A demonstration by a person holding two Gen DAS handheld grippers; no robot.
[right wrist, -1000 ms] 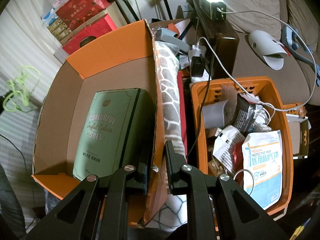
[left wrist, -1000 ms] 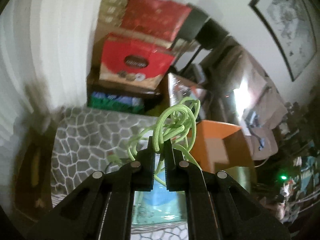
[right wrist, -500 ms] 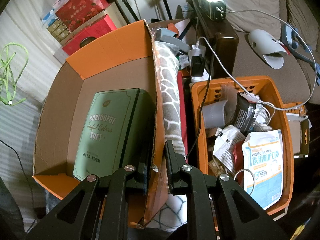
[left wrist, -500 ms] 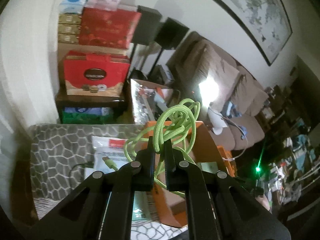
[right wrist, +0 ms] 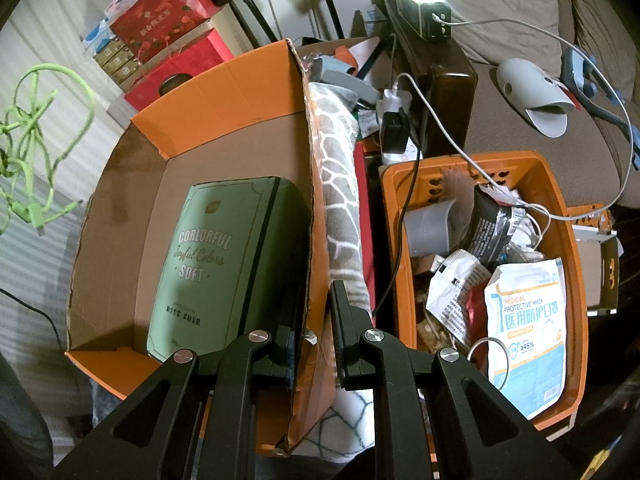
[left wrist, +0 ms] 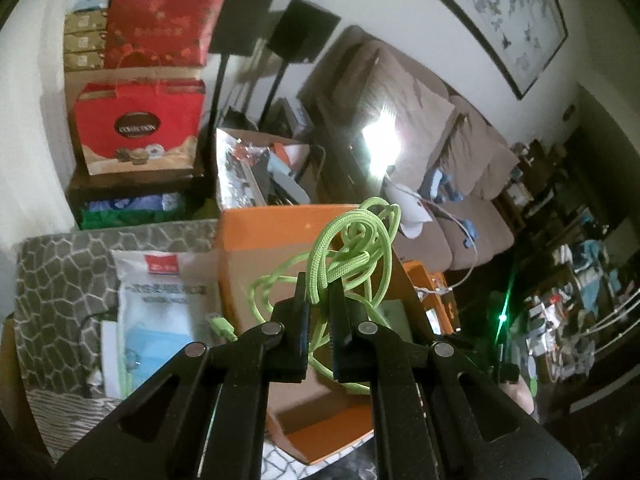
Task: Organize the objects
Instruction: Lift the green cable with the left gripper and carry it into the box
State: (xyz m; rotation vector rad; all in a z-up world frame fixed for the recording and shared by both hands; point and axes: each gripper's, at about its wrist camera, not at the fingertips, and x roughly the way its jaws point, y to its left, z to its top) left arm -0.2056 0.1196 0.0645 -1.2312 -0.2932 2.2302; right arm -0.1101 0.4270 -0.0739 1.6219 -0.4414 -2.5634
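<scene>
The left gripper (left wrist: 320, 300) has its jaws closed on a tangled lime-green braided cable (left wrist: 352, 248), loops standing above the jaws and a tail with its plug (left wrist: 222, 326) dangling down-left. Directly beyond and below the jaws lies the open orange cardboard box (left wrist: 276, 232), so the drop is forward and down. In the right wrist view the cable (right wrist: 36, 136) hangs in the air just left of the box's left wall. The right gripper (right wrist: 314, 320) straddles the box's right wall (right wrist: 310, 240), jaws pinching it, probably to steady the box. A green tissue pack (right wrist: 224, 264) already fills the right half of the box; the left half looks freer for the cable.
</scene>
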